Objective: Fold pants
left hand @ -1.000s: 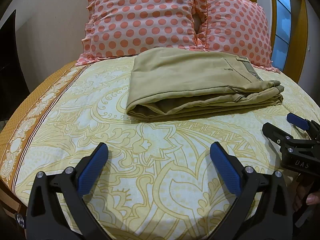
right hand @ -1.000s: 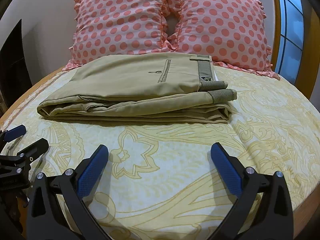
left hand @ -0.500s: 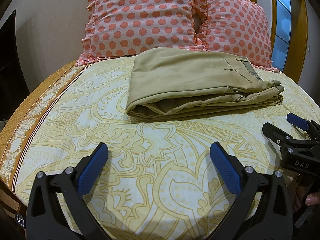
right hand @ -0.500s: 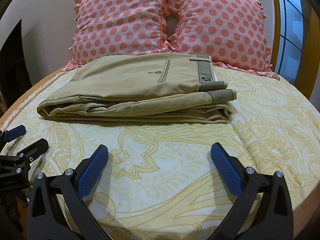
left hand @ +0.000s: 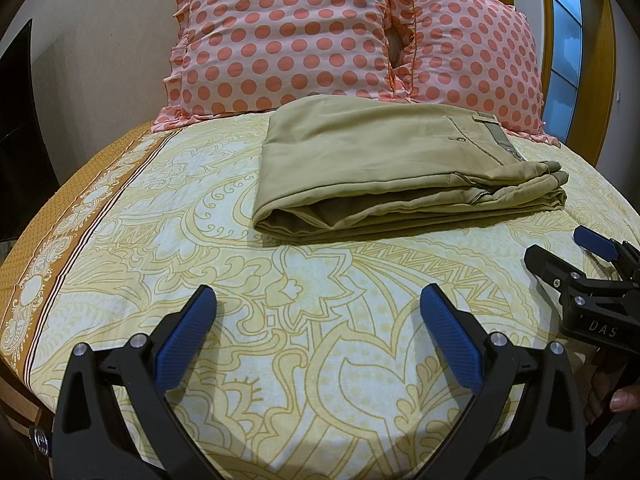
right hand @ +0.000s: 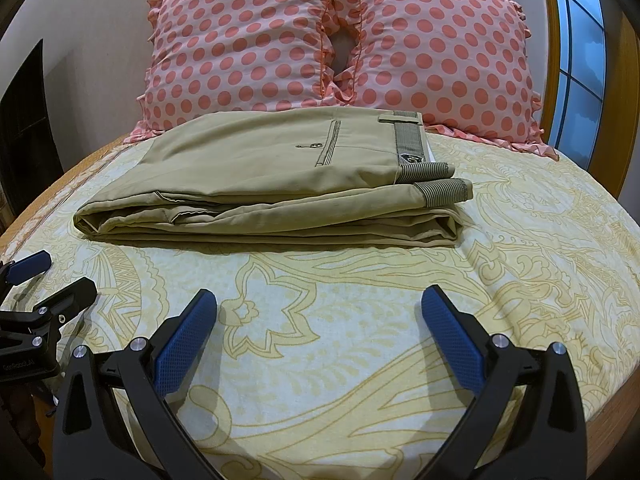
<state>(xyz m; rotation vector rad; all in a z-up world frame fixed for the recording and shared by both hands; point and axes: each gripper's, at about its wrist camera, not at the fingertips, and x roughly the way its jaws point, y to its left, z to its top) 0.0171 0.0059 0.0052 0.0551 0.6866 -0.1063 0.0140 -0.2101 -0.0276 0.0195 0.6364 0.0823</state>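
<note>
Khaki pants [left hand: 384, 168] lie folded in a flat stack on the bed, waistband to the right; they also show in the right wrist view [right hand: 272, 176]. My left gripper [left hand: 318, 320] is open and empty, above the sheet in front of the pants. My right gripper [right hand: 318, 320] is open and empty, also short of the pants. Each gripper appears in the other's view: the right one [left hand: 560, 256] at the right edge, the left one [right hand: 52, 276] at the left edge.
Two pink polka-dot pillows [left hand: 288, 40] [right hand: 440, 52] lean against the wall behind the pants. The yellow patterned bedsheet [left hand: 304, 288] covers the bed; its brown border [left hand: 80, 216] marks the left edge. A window [right hand: 580, 64] is at the right.
</note>
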